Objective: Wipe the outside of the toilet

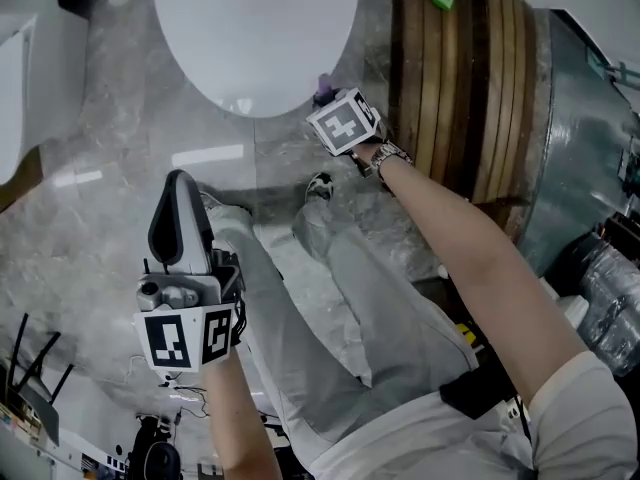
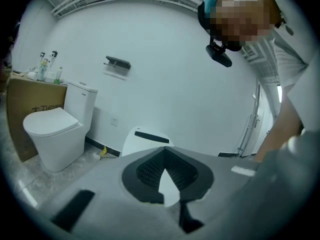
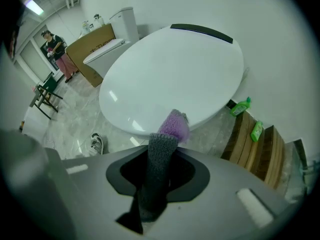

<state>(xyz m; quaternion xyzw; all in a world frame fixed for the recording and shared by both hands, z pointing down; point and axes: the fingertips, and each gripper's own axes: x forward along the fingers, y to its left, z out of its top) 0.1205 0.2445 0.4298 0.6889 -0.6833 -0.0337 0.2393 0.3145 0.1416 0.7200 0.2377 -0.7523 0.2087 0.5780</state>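
Toilet [image 1: 255, 28] sits just ahead on the floor [image 1: 100, 228], right tool [image 3: 165, 141] clamped on a grey-purple cloth [image 3: 172, 124] poised at its rim for wiping, left tool [image 2: 164, 154] apparently closed, empty, held back clear.

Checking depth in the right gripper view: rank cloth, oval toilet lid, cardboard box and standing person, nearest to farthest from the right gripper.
1. Cloth, clamped in the right gripper.
2. Toilet lid, just ahead.
3. Cardboard box, upper left.
4. Person, far left.

White toilet [image 1: 255, 38], lid shut; grey-purple cloth [image 3: 172, 126] near its front rim.
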